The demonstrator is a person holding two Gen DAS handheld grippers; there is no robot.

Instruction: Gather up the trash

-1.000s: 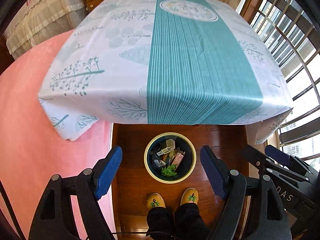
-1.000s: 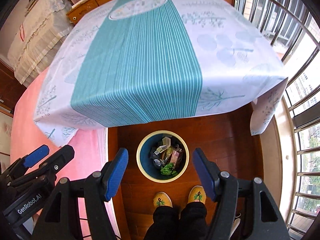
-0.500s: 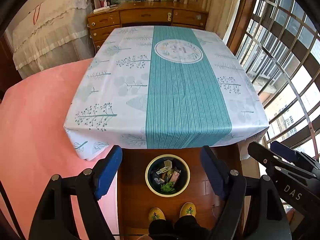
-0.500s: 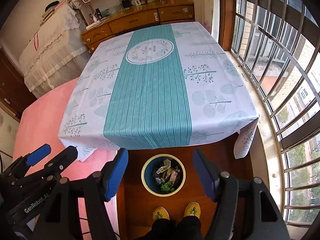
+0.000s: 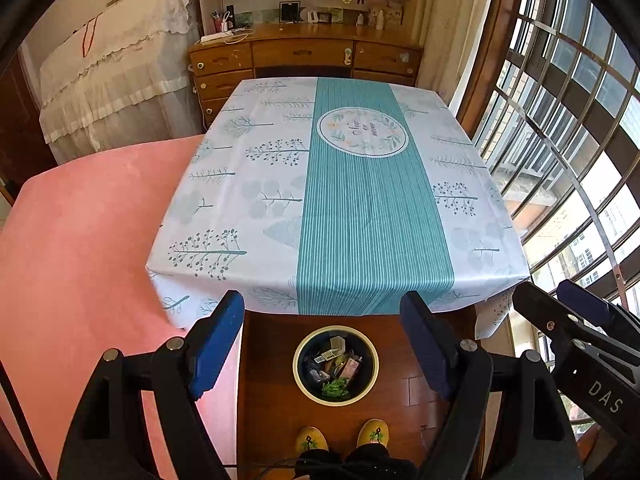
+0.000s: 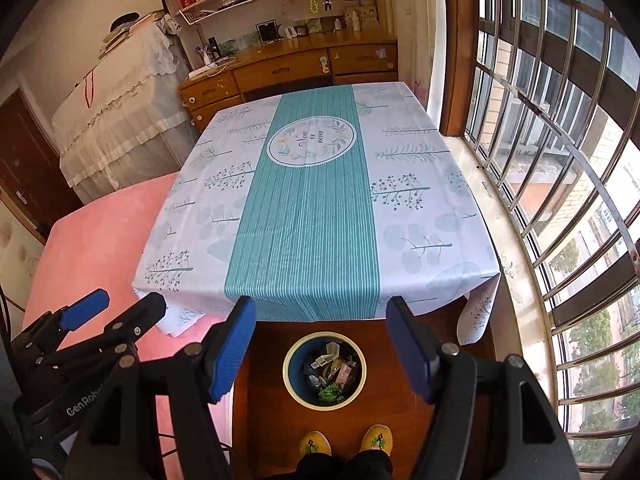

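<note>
While the person's yellow embroidered slippers (image 5: 338,438) stand on the dark wooden floor (image 5: 272,408), the left gripper (image 5: 322,344) and the right gripper (image 6: 320,346) both hang with blue-padded jaws spread wide and nothing between them. Just ahead of the slippers sits the round cream-rimmed, dark blue trash bin (image 6: 289,376), holding wrappers, a small carton and green scraps (image 6: 330,393). Beyond it spreads the table under a white leaf-print cloth with a teal striped centre band (image 5: 372,216), beside a pink bed cover (image 5: 80,240). Farthest off stands a wooden chest of drawers (image 5: 304,56).
</note>
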